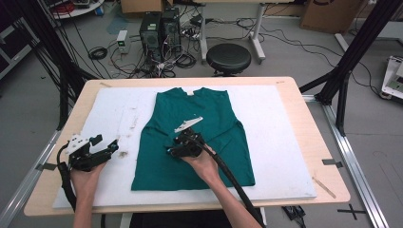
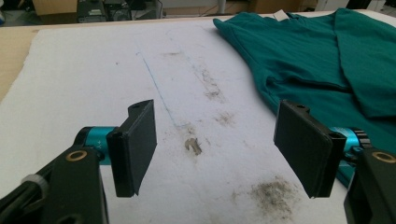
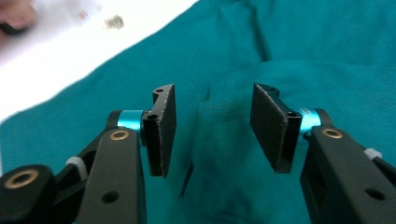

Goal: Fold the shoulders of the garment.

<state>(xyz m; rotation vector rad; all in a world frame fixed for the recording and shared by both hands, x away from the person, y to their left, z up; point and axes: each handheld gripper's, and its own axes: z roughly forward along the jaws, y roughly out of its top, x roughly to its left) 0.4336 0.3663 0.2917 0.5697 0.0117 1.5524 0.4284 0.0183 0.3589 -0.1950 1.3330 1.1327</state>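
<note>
left gripper [image 2: 215, 149] – jaws wide over stained white mat [image 2: 84, 79] | right gripper [image 3: 212, 130] – jaws parted, raised fold of green shirt [image 3: 224, 140] between, unpressed | neck label [image 2: 281, 15] – unreadable

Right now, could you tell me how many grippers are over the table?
2: the left gripper is over the bare white mat beside the garment, and the right gripper is over the green shirt.

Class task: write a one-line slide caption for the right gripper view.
Right gripper, jaws apart, over a raised fold of the green shirt on the white mat.
</note>
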